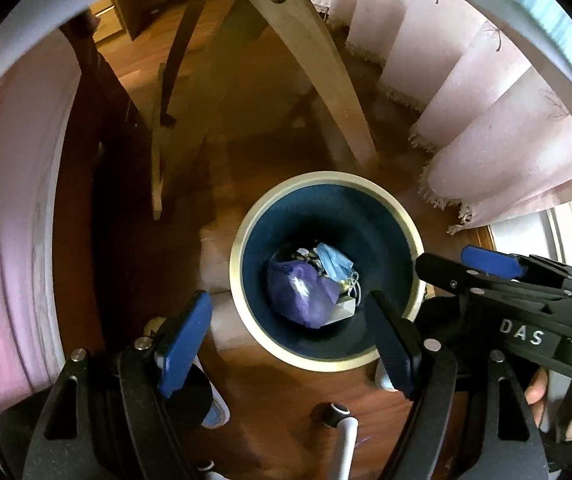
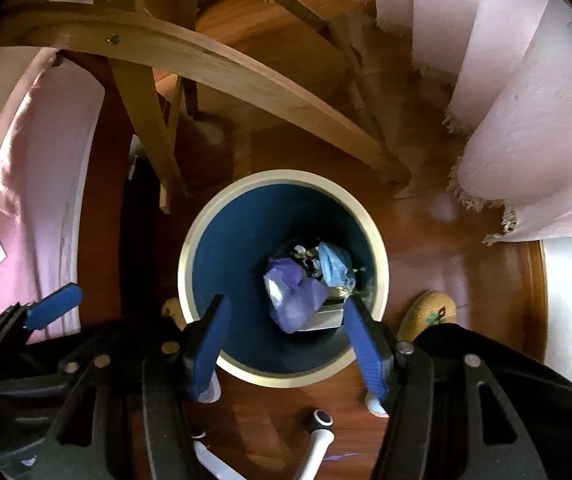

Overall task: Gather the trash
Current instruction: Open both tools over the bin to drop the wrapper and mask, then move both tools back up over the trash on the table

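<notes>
The wooden floor (image 2: 438,248) fills most of both views, with a pink fringed curtain (image 2: 526,152) hanging along one side and the pale legs of a wooden chair (image 2: 222,68) crossing above the work area. On the floor, between chair and curtain, stands the waste bin (image 2: 200,240), round, dark blue inside with a cream rim, seen almost straight down from both wrist cameras.

Inside the bin, at the bottom, lies the trash: a crumpled purple bag (image 2: 296,300), a light blue face mask (image 2: 334,266) beside it, and a small white box (image 2: 328,318) partly under the bag (further scraps behind these are too small to identify).

The left gripper (image 1: 290,344) hangs over the near rim of the bin, jaws spread apart with nothing between the pads. The right gripper (image 2: 286,350) hangs over the bin opening, jaws likewise released and empty. In the left wrist view the right gripper appears at the right edge with a hand (image 1: 566,416) on its grip.

Status, as a judgement: the deposit step appears complete, since the collected items rest in the bin and neither gripper carries anything. No loose trash can be identified on the visible floor. Whether items remain elsewhere in the room cannot be told from these views.
</notes>
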